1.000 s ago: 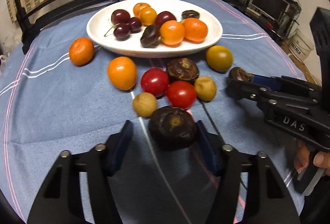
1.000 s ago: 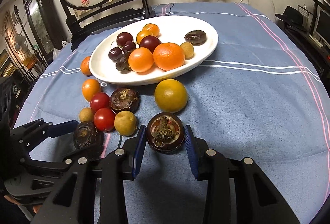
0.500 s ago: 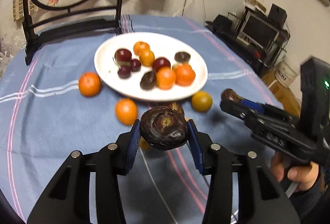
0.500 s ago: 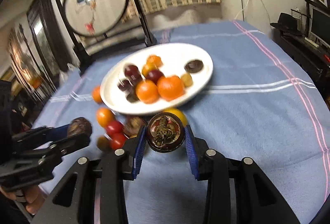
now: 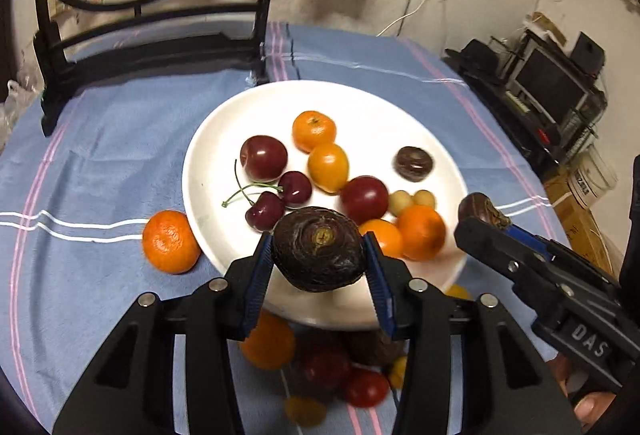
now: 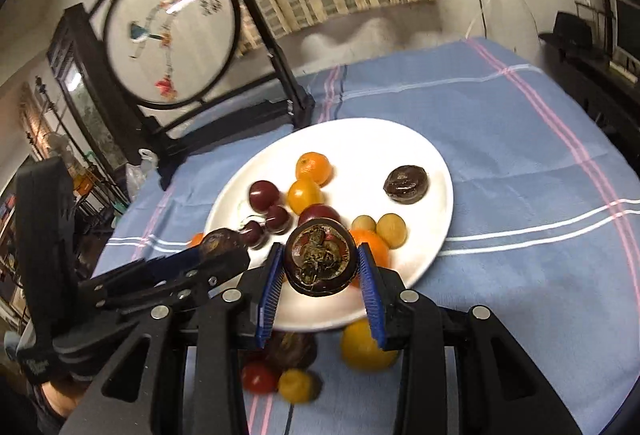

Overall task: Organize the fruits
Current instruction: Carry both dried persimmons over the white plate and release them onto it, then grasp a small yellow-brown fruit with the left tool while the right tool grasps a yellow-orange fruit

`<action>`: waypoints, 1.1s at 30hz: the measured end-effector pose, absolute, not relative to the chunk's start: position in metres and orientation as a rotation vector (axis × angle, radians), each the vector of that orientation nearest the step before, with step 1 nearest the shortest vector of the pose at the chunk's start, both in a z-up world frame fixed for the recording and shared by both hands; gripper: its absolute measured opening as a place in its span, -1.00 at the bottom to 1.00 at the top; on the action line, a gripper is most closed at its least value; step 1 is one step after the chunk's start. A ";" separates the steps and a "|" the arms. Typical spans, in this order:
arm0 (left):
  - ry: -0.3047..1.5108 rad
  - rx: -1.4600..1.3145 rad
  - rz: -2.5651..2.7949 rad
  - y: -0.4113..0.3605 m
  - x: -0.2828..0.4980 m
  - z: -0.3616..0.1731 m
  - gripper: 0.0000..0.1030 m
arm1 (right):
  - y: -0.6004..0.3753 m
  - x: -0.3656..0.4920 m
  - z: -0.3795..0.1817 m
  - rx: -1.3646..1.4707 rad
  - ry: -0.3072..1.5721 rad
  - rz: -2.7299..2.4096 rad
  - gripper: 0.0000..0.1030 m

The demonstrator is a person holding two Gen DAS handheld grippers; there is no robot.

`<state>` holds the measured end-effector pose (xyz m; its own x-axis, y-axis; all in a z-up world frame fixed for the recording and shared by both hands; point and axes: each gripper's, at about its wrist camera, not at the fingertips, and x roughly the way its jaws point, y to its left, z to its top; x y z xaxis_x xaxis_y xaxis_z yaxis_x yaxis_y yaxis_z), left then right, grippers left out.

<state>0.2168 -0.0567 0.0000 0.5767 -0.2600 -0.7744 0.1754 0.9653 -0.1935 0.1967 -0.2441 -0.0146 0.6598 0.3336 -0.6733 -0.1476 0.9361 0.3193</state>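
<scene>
My left gripper (image 5: 318, 255) is shut on a dark brown water chestnut (image 5: 318, 249) and holds it above the near rim of the white plate (image 5: 216, 163). My right gripper (image 6: 320, 263) is shut on another dark chestnut (image 6: 320, 261), also above the plate's (image 6: 424, 159) near edge. The plate holds oranges, cherries, a red tomato, small yellow fruits and one dark chestnut (image 5: 414, 163). Each gripper shows in the other's view: the right one (image 5: 482, 213) at the right, the left one (image 6: 218, 243) at the left.
Loose fruit lies on the blue tablecloth (image 5: 100, 139) below the grippers: an orange (image 5: 171, 241) left of the plate, more oranges, red tomatoes and a yellow fruit (image 6: 366, 347) near the front. A black-framed round screen (image 6: 172, 31) stands behind the plate.
Both grippers have lifted their chestnuts off the cloth and carried them forward, from in front of the loose fruit to over the plate's near rim.
</scene>
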 end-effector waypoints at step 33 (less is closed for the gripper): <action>0.895 -0.115 -0.204 -0.015 0.134 -0.021 0.76 | -0.277 0.141 -0.049 0.267 0.833 0.215 0.21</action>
<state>0.1339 -0.0154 -0.0209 0.6079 -0.2238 -0.7618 0.1280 0.9745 -0.1841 0.1406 -0.2772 -0.0488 0.6547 0.2911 -0.6976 -0.0831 0.9450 0.3164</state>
